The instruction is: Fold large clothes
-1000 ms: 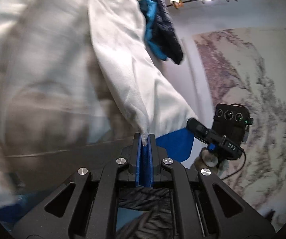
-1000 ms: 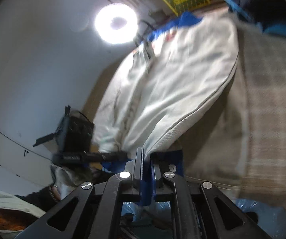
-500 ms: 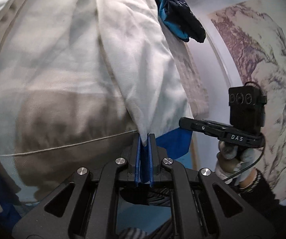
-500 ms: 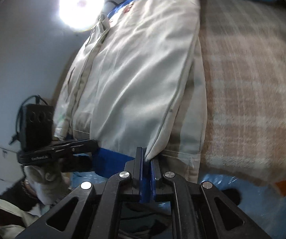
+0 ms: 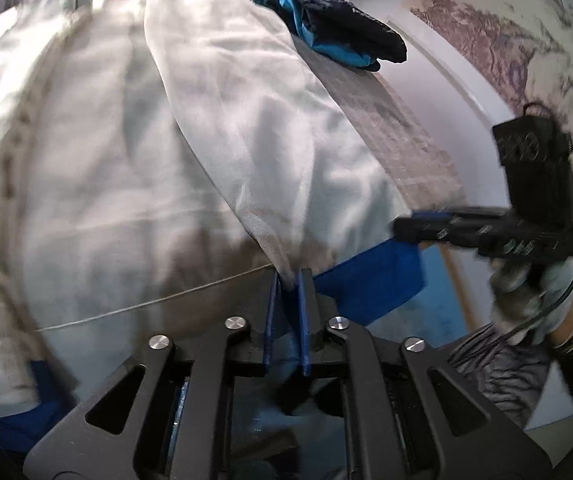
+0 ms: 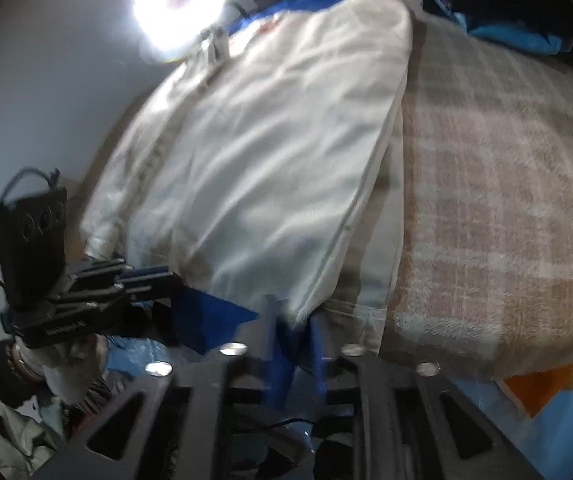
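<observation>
A large white garment (image 5: 134, 152) with blue trim (image 5: 370, 284) lies spread on a plaid blanket (image 6: 506, 200). One folded panel of it runs down to my left gripper (image 5: 287, 280). Its jaws are opening, and the panel's corner sits loosely in the gap between the blue pads. In the right wrist view, the white garment (image 6: 270, 160) ends in a seamed corner at my right gripper (image 6: 293, 320), whose jaws are also opening with a wider gap around the cloth. Each gripper shows in the other's view: the right gripper (image 5: 402, 232) and the left gripper (image 6: 166, 280), both at the hem.
A pile of dark blue and turquoise clothes (image 5: 338, 36) lies at the blanket's far end. A bright lamp (image 6: 178, 4) glares at the upper left. A painted wall hanging (image 5: 526, 40) is on the right. A gloved hand (image 5: 526, 280) holds the right gripper.
Both grippers came down toward the blanket with the garment's lower corners. Their jaws, shut on the cloth before, now stand apart. The garment lies flatter.
</observation>
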`<state>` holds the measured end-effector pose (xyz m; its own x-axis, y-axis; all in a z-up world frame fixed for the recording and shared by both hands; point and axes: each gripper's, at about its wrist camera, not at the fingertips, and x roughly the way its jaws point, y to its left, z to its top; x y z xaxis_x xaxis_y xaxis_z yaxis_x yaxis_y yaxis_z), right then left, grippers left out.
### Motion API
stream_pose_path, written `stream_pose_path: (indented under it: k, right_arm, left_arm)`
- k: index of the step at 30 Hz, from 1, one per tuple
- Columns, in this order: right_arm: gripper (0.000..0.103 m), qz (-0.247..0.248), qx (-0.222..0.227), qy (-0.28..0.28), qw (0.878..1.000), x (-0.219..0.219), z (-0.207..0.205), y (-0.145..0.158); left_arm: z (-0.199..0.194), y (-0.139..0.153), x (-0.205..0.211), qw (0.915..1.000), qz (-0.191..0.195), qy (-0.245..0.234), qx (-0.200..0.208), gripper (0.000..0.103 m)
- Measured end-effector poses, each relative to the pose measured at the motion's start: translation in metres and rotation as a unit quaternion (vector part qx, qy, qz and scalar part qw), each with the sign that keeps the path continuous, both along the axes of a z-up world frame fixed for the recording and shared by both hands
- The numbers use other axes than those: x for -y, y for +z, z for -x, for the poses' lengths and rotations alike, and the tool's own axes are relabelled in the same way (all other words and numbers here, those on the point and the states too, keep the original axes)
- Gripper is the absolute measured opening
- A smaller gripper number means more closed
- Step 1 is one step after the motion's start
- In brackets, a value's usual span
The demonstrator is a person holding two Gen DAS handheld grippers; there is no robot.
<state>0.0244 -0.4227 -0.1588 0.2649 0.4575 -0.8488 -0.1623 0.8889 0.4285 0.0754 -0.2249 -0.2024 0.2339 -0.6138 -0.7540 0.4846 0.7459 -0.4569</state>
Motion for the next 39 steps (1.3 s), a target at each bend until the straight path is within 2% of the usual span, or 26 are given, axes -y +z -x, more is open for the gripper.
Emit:
stream_pose_path:
  k: [2,5,7,10,12,16,20,24,27,32,35,37,39]
  right_arm:
    - [0.039,-0.017,0.020,-0.015,1.000,0.012,0.004,0.010]
    - [0.047,-0.039,0.034,-0.051,0.997,0.034,0.007,0.016]
    - [0.047,-0.053,0.028,-0.079,0.995,0.051,0.008,0.014]
    - [0.047,-0.072,0.027,-0.110,0.991,0.070,0.011,0.015]
    - [0.048,-0.081,0.039,-0.121,0.989,0.078,0.014,0.023]
    - [0.052,-0.099,0.077,-0.145,0.981,0.099,0.027,0.047]
    - [0.052,-0.110,0.101,-0.176,0.973,0.125,0.048,0.058]
    - [0.052,-0.134,0.116,-0.208,0.962,0.148,0.058,0.063]
    - [0.052,-0.146,0.126,-0.220,0.956,0.158,0.065,0.068]
    - [0.052,-0.172,0.156,-0.228,0.946,0.167,0.075,0.080]
    - [0.052,-0.186,0.159,-0.231,0.942,0.170,0.074,0.081]
    - [0.052,-0.188,0.156,-0.233,0.941,0.171,0.072,0.081]
    - [0.052,-0.189,0.153,-0.234,0.941,0.172,0.069,0.080]
  left_arm:
    - [0.008,0.010,-0.007,0.9995,-0.010,0.009,0.030,0.021]
    - [0.022,0.024,-0.014,0.9973,-0.021,0.019,0.068,0.021]
    - [0.030,0.031,-0.012,0.9952,-0.025,0.018,0.092,0.021]
    - [0.043,0.036,0.011,0.9910,-0.037,-0.019,0.127,0.025]
    - [0.046,0.035,0.031,0.9887,-0.042,-0.044,0.137,0.036]
    - [0.048,0.030,0.070,0.9853,-0.046,-0.081,0.143,0.036]
    - [0.050,0.021,0.110,0.9762,-0.070,-0.117,0.169,0.039]
    - [0.058,0.006,0.145,0.9596,-0.123,-0.146,0.207,0.062]
    - [0.066,-0.006,0.162,0.9447,-0.164,-0.155,0.238,0.070]
    - [0.075,-0.026,0.182,0.9099,-0.232,-0.161,0.304,0.071]
    - [0.074,-0.034,0.187,0.8974,-0.251,-0.154,0.329,0.070]
    - [0.072,-0.033,0.185,0.8975,-0.248,-0.148,0.333,0.060]
    - [0.066,-0.025,0.178,0.9100,-0.222,-0.148,0.318,0.036]
